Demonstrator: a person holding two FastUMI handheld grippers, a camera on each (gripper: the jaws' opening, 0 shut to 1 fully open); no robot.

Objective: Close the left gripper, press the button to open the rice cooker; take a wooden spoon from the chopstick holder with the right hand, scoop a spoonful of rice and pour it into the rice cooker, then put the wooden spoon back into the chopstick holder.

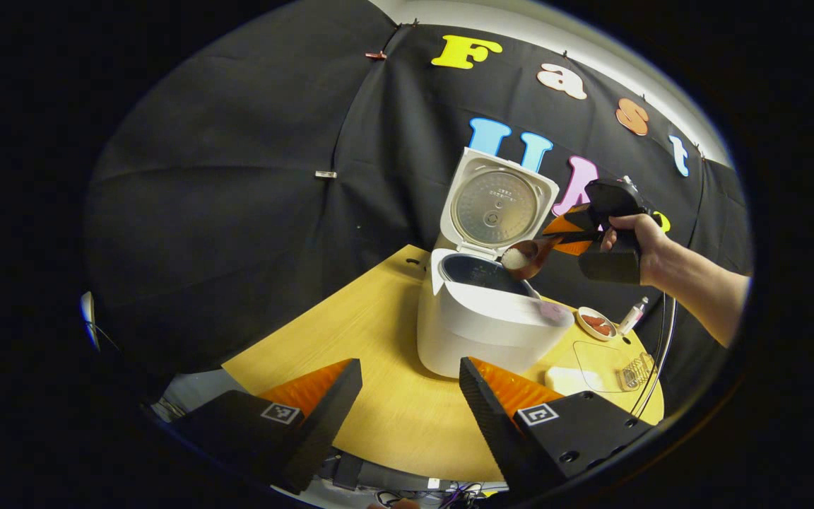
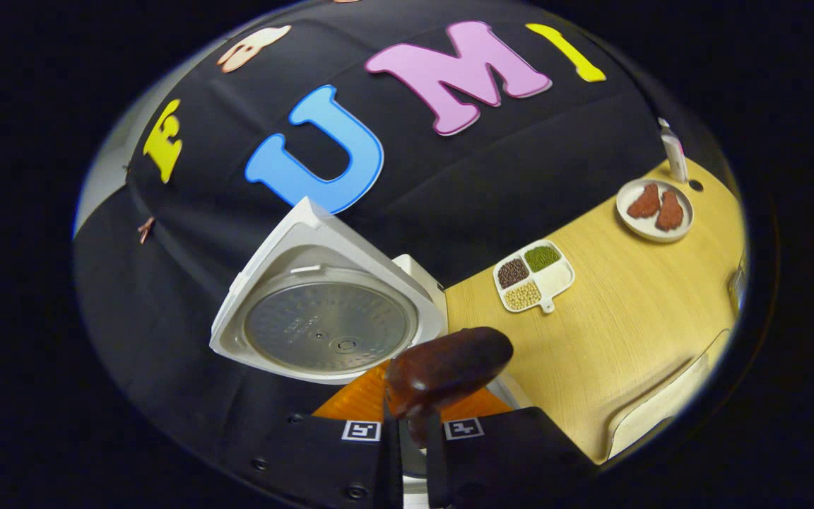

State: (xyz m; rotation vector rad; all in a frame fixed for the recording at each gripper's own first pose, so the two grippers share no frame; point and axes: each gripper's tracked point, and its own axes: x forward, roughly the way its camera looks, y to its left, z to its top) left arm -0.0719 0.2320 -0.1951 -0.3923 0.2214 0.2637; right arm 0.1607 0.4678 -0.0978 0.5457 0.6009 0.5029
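Note:
The white rice cooker (image 1: 481, 329) stands on the wooden table (image 1: 379, 332) with its lid (image 1: 495, 205) raised upright and the dark inner pot (image 1: 481, 272) exposed. My left gripper (image 1: 410, 367) hangs open in front of the cooker, holding nothing. A hand (image 1: 636, 237) holds my right gripper (image 1: 569, 233) to the right of the lid, shut on the wooden spoon (image 1: 523, 258). The spoon's bowl carries white rice just above the pot's right rim. In the right gripper view, my right gripper (image 2: 413, 424) clamps the handle and the dark back of the spoon (image 2: 449, 367) faces the camera beside the lid (image 2: 326, 325).
A divided dish of beans (image 2: 534, 276), a plate with red pieces (image 2: 654, 208) and a small bottle (image 2: 672, 152) sit on the table right of the cooker. A clear container (image 1: 601, 360), a white block (image 1: 566, 378) and a wire holder (image 1: 636, 369) lie near the table's right edge.

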